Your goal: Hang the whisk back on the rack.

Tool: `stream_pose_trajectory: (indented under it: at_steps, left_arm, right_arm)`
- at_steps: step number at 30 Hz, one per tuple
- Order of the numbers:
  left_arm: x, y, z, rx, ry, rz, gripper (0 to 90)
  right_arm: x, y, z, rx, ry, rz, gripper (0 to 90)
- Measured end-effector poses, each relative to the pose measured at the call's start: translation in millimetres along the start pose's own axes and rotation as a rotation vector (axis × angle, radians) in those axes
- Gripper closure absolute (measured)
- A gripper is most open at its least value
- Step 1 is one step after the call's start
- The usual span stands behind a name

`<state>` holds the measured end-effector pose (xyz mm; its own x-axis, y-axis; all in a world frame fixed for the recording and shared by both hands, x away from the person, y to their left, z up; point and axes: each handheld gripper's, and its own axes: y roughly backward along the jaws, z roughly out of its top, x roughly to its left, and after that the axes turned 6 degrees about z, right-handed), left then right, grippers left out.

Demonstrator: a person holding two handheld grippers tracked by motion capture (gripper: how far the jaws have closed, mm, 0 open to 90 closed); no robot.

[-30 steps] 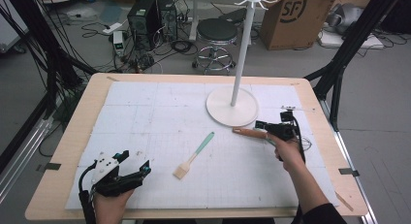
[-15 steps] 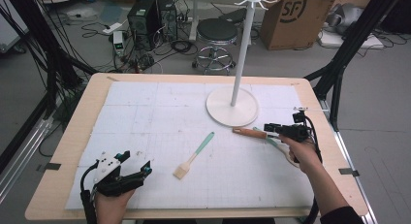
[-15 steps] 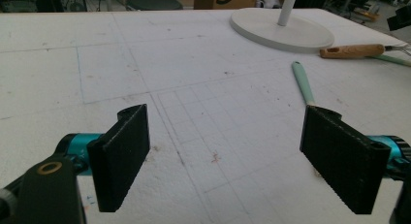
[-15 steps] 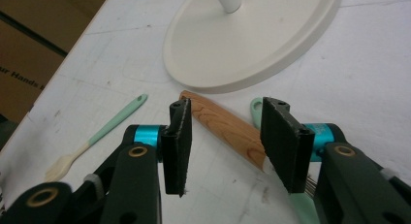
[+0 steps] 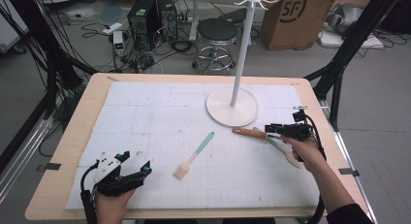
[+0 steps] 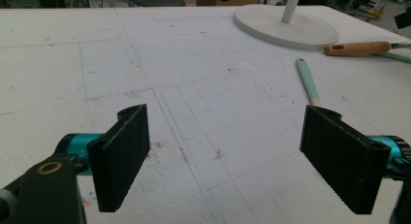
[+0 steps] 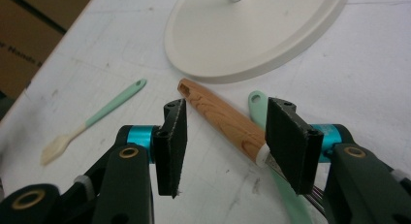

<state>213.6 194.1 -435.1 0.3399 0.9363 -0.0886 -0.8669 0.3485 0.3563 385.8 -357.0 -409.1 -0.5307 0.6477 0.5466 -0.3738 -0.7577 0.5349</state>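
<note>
The right gripper has just been opening and now stands spread astride the wooden-handled utensil, which lies released on the table's right side near the stand base, seemingly set down.

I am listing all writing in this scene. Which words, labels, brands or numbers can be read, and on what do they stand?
"SF" in a round logo, on the brown cardboard box on the floor behind the table.
Black print on a cardboard box at the left edge of the right gripper view: cut off and too blurred to read.
The tools and the white stand base carry no readable text.
</note>
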Motion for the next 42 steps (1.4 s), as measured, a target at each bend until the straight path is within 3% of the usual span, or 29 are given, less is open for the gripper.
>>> stream_pose_trajectory:
  at_steps: [2,7,13,22,37,42]
  left_arm:
    - [0.1,-0.5,-0.4,0.003,0.000,0.001,18.8]
    - [0.9,-0.4,-0.8,0.001,0.004,0.004,18.8]
    - [1.8,-1.7,-1.7,0.009,0.005,-0.001,18.8]
    - [2.5,-2.3,-2.3,0.013,0.012,0.000,18.8]
    - [0.8,-1.1,-0.9,0.005,0.009,-0.001,18.8]
    - [0.4,-0.7,-0.5,0.003,0.007,-0.003,18.8]
  right_arm:
    - [0.2,-2.3,3.0,0.032,0.020,0.009,49.6]
    - [-5.0,-9.2,5.2,0.069,0.016,0.029,50.6]
    - [-10.5,-13.3,5.2,0.083,-0.004,0.026,51.2]
    - [-16.7,-25.2,5.5,0.125,0.010,0.004,51.4]
    - [-5.2,-30.1,1.8,0.233,0.073,-0.069,54.3]
    - [0.8,-32.1,1.1,0.264,0.119,-0.092,55.1]
